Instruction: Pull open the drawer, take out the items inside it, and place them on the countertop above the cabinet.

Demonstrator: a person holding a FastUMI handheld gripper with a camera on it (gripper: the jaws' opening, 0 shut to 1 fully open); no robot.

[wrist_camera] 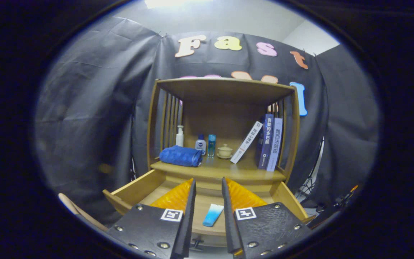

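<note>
Framing flat blue tube (213,214), spread fingers (208,187), wooden drawer (135,190)

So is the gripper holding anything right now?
No, nothing. The gripper is open, its fingers spread above the open drawer. The blue tube lies loose in the drawer between them, untouched.

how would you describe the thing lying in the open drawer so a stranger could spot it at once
Start at the wooden shelf cabinet against the black cloth, then drop below its countertop to the pulled-out wooden drawer. On the drawer floor, between the fingers of the open claw, lies a small flat blue tube. It lies flat and alone, unlike the upright bottles on the countertop above.
</note>
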